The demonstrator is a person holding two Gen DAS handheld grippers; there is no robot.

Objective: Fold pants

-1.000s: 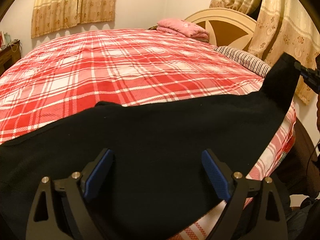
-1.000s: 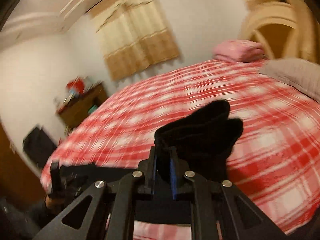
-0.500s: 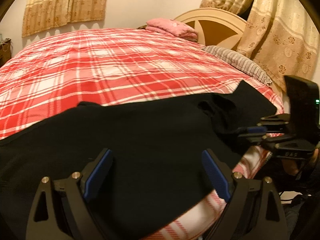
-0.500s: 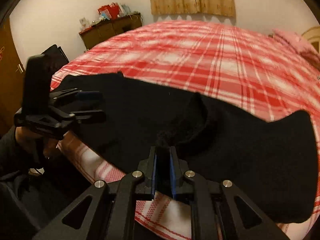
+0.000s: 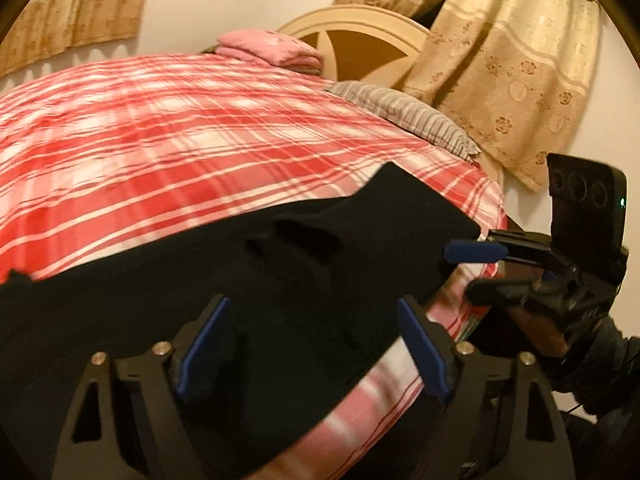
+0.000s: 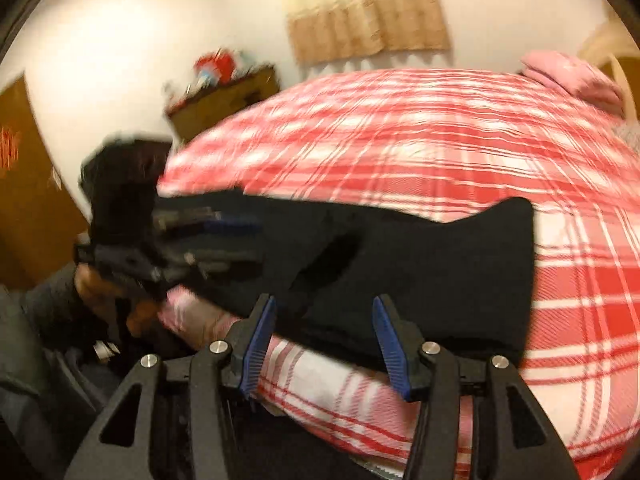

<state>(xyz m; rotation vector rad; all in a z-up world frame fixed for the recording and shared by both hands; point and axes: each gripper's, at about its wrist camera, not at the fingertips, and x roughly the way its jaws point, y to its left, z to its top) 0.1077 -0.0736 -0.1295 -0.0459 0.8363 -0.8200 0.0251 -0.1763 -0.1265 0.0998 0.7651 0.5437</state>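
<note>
The pants (image 5: 248,280) lie flat along the near edge of the bed (image 5: 160,140), a black band running from its near left corner toward its near right corner, with the rest of the plaid cover bare. A fold seems just laid down: in the right wrist view the cloth ends in a straight edge at the right with 1 raised corner, and a few soft dents show in its middle. My reading is that this step, bringing 1 end over, is being let go, and the pants are not yet a compact stack.

The left gripper (image 5: 312,344) hovers over the cloth near its left part. Its fingers (image 5: 202,344) stand wide apart and have just been closing a little; black cloth shows in the gap, but the pads do not press on it, so it holds nothing.

The right gripper (image 6: 324,340) sits at the near edge by the right part of the pants. Its jaws have just been opening and now stand about half apart, with the cloth edge in the gap and no pad clamped on it. It has released.

Next, I judge, both grippers need a fresh pinch on 1 short end, at 2 corners, to carry it across to the other end. The soft cloth may bunch if only 1 layer is caught.
</note>
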